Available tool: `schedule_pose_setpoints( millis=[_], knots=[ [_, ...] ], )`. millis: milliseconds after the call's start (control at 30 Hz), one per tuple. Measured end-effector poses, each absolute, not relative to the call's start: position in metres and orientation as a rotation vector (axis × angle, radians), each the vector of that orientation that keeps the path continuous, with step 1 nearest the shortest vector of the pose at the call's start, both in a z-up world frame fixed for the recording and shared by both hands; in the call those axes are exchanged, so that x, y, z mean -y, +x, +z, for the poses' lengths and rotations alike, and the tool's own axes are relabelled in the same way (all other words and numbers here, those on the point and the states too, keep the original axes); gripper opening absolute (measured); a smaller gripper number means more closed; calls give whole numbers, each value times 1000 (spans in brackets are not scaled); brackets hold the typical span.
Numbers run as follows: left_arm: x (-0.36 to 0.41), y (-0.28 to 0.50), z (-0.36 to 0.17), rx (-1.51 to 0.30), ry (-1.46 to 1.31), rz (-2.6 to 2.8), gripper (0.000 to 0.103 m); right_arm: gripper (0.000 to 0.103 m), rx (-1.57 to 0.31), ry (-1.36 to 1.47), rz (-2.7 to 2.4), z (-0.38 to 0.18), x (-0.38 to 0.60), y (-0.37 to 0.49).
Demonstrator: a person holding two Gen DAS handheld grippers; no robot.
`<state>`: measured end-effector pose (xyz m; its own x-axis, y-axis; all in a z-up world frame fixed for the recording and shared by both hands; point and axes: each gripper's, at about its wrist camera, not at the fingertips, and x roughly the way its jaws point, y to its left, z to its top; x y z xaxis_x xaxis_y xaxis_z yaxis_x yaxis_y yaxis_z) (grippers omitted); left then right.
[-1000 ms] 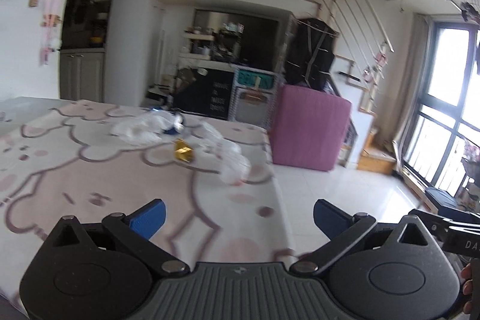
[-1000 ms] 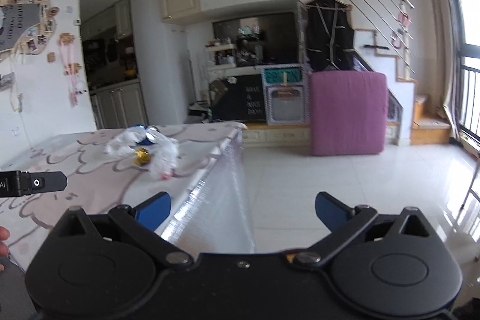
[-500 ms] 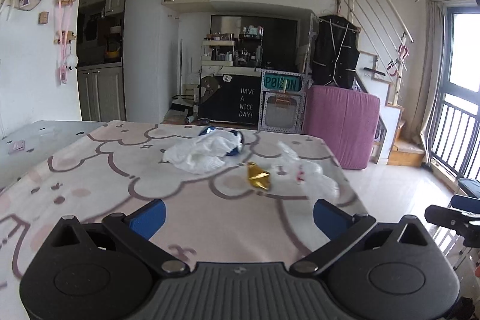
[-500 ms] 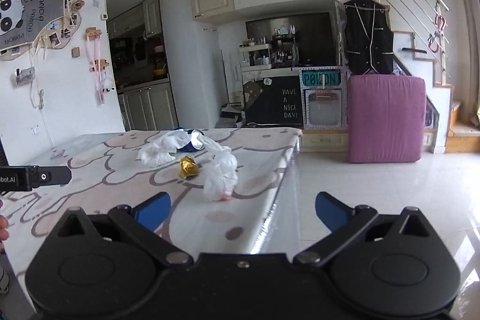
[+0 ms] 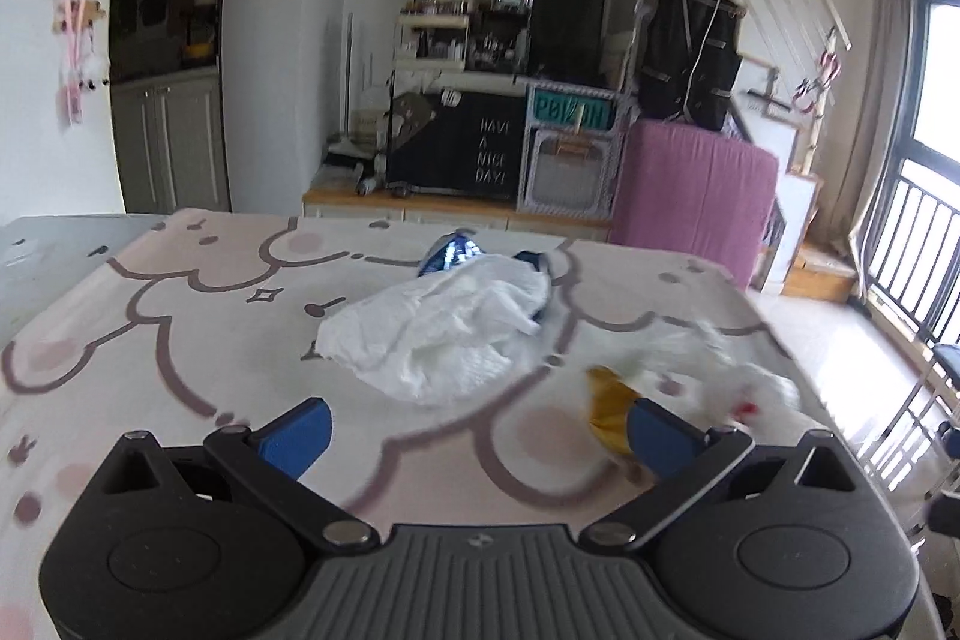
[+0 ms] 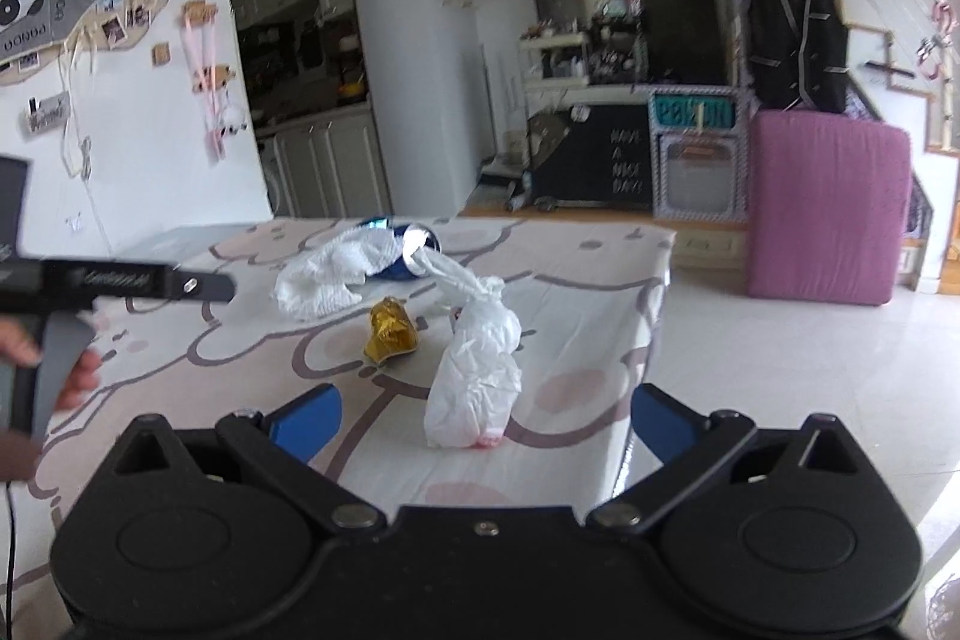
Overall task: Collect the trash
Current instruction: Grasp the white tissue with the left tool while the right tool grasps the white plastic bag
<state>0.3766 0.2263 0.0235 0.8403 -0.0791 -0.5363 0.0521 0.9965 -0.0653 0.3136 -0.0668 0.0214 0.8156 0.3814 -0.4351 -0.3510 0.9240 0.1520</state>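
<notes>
Trash lies on a table [image 5: 180, 340] with a pink cartoon cloth. A crumpled white paper towel [image 5: 444, 334] sits ahead of my open, empty left gripper [image 5: 477, 430]. A crushed blue can [image 5: 453, 253] lies behind the towel. A gold foil wrapper [image 5: 606, 412] lies by the left gripper's right finger. A knotted white plastic bag [image 6: 477, 364] stands just ahead of my open, empty right gripper [image 6: 483, 427]. The towel [image 6: 330, 274], can [image 6: 408, 256] and wrapper [image 6: 391, 331] also show in the right wrist view.
The table's right edge [image 6: 648, 340] drops to a white tiled floor. A pink padded block [image 6: 825, 208] and a black cabinet [image 6: 600, 166] stand against the far wall. The left gripper's handle and the hand on it [image 6: 72, 328] show left in the right wrist view.
Both grippers have moved forward over the table toward the trash. The towel and the bag now look larger and closer. Both stay open.
</notes>
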Motion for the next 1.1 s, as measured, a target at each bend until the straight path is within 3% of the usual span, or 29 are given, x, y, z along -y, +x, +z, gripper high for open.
schedule_pose_setpoints(
  millis=[300, 600, 633, 700, 767, 800, 867, 933, 1100],
  knots=[
    [-255, 485, 0, -660, -94, -18, 103, 103, -570, 100, 437, 13, 65, 380],
    [-257, 535, -27, -724, -117, -15, 103, 103, -644, 91, 500, 5, 54, 418],
    [-255, 535, -28, -720, -125, -27, 99, 103, -652, 95, 507, 4, 53, 420],
    [-246, 535, -30, -726, -110, -47, 83, 103, -659, 93, 513, 3, 51, 423],
    [-237, 532, -32, -729, -62, -47, 61, 103, -662, 90, 519, 2, 50, 424],
    [-233, 529, -31, -725, -39, -51, 55, 103, -664, 90, 522, 2, 49, 425],
    [-228, 523, -29, -721, -16, -56, 29, 103, -671, 86, 531, 1, 46, 426],
    [-227, 514, -24, -723, -8, -49, 14, 102, -676, 75, 539, 0, 42, 425],
    [-231, 484, -7, -749, -57, -50, 12, 96, -696, 74, 560, -2, 37, 424]
  ],
)
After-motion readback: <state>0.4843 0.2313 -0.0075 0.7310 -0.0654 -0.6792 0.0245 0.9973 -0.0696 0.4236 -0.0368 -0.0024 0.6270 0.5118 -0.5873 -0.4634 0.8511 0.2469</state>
